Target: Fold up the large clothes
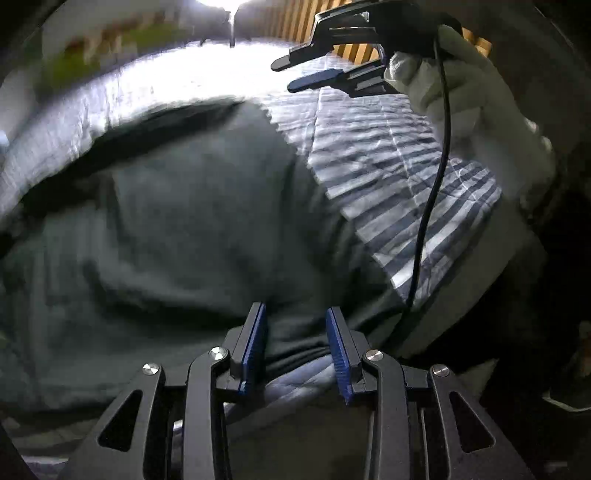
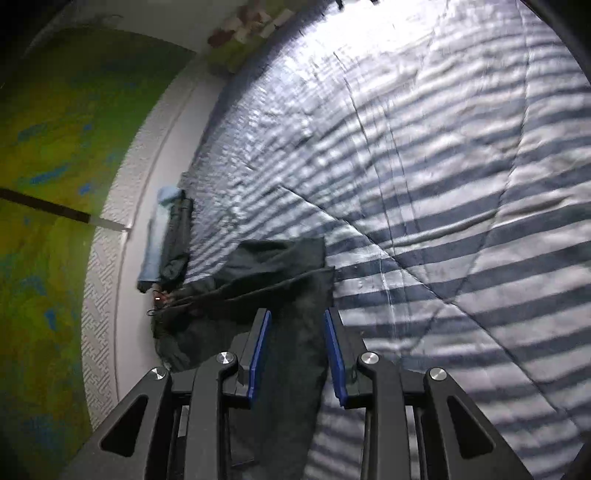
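Note:
A large dark green garment (image 1: 177,206) lies spread over the striped quilt (image 1: 388,155), blurred in the left wrist view. My left gripper (image 1: 295,310) hovers low over its near hem, blue pads apart, cloth showing in the gap but not pinched. A white-gloved hand (image 1: 461,103) holds my right gripper (image 1: 283,76) above the quilt at the upper right, jaws parted and empty. In the right wrist view the right gripper (image 2: 296,314) stands open above a folded part of the garment (image 2: 280,266), clear of the cloth.
Folded light blue and dark clothes (image 2: 162,236) lie at the bed's left edge, beside a white rim (image 2: 122,206) and a green patterned surface (image 2: 44,147). A black cable (image 1: 436,184) hangs from the right gripper. Wooden slats (image 1: 295,22) stand behind the bed.

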`<move>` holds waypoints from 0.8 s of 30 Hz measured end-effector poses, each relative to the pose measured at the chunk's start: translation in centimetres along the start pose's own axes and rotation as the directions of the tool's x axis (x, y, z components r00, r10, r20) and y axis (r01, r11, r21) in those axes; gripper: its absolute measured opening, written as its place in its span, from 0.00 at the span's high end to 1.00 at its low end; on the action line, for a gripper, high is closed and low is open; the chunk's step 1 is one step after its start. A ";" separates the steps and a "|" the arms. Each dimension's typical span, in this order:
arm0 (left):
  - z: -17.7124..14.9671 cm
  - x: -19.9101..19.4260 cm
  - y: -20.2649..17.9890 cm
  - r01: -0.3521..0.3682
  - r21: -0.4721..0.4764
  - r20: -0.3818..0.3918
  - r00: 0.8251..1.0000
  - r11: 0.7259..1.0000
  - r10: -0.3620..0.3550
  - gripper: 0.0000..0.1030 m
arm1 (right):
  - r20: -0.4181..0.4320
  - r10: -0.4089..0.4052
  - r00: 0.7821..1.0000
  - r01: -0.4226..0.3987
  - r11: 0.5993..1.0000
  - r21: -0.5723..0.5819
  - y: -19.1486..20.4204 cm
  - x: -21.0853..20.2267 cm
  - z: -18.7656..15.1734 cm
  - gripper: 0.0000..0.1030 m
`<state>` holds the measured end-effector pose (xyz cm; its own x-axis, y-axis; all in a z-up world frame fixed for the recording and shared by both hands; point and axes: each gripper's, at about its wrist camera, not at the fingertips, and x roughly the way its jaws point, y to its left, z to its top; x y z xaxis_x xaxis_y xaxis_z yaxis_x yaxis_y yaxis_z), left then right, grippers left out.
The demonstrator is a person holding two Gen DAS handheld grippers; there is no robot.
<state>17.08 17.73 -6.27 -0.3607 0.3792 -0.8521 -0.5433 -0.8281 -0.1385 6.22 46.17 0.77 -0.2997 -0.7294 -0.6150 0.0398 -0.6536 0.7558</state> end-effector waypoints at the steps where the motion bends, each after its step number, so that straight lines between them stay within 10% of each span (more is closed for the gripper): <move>1: 0.3 -0.6 -0.2 0.026 -0.005 0.001 1.000 1.000 -0.025 0.65 | 0.013 0.015 1.000 -0.015 1.000 -0.010 0.3 -1.0 -0.2 0.74; 6: 1.6 -2.4 -1.1 -0.005 -0.021 0.085 0.996 1.000 0.006 0.63 | 0.048 0.051 0.998 -0.050 0.998 -0.038 0.5 -3.8 -0.6 0.58; 22: 1.6 2.3 -6.5 -0.148 0.025 -0.039 0.988 0.989 0.149 0.63 | -0.041 -0.030 0.999 0.032 0.999 0.044 -1.4 5.5 0.3 0.61; 24: 1.2 2.0 -6.4 -0.128 0.027 -0.042 0.991 0.991 0.129 0.75 | -0.038 -0.043 0.998 0.044 0.998 0.036 -1.1 6.1 0.5 0.71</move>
<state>18.90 24.25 -6.45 -0.3957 0.2510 -0.8834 -0.5123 -0.8587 -0.0145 3.86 42.57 -3.68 -0.2642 -0.7079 -0.6550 -0.0079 -0.6776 0.7354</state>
